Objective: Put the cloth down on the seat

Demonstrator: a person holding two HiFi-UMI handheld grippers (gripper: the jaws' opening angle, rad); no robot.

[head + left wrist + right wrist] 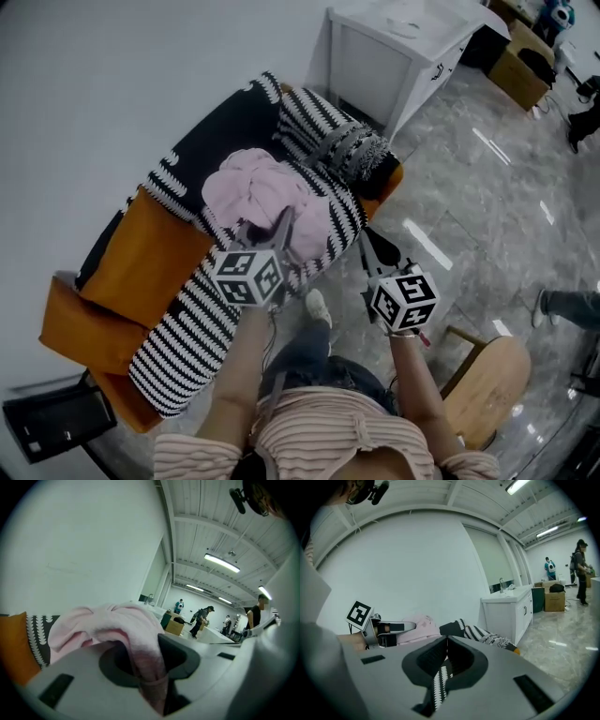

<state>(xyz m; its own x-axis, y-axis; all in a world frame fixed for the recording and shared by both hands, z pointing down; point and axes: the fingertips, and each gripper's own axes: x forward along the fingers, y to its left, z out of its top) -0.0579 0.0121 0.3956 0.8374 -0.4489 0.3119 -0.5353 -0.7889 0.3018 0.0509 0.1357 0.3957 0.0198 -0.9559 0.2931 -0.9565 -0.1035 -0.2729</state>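
Left gripper (149, 665): jaws clamped on a fold of the pink cloth (261, 192). The cloth is bunched over the black-and-white striped throw (183, 342) that covers the orange sofa (141, 262). Right gripper (445, 644): jaws closed on a strip of the striped throw at its edge, near the cloth.
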